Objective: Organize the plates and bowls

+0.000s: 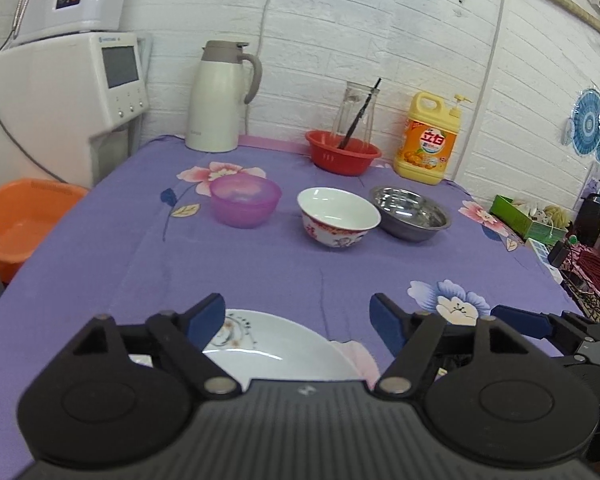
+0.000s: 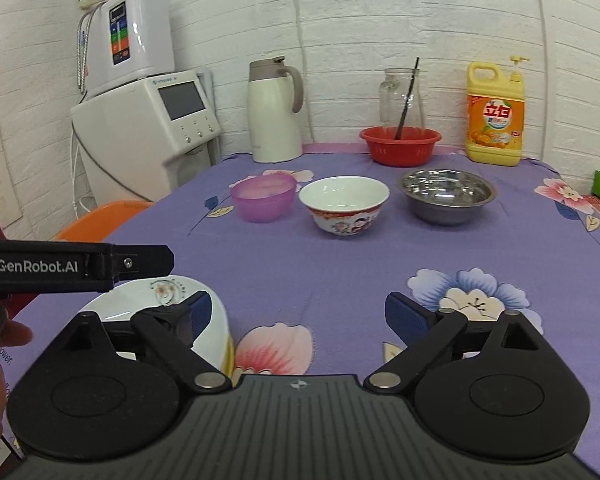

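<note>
A white plate with a small flower motif lies on the purple flowered tablecloth, just under my left gripper. Its jaws stand open and nothing is pressed between the pads. In the right wrist view the same plate shows a yellow edge. My right gripper is open beside it, its left finger over the plate's rim. Further back stand a purple plastic bowl, a white porcelain bowl with a red pattern and a steel bowl in a row.
Along the wall stand a cream thermos jug, a red basin with a glass jar in it, and a yellow detergent bottle. A water dispenser and an orange tub are off the left edge. Clutter lies off the right edge.
</note>
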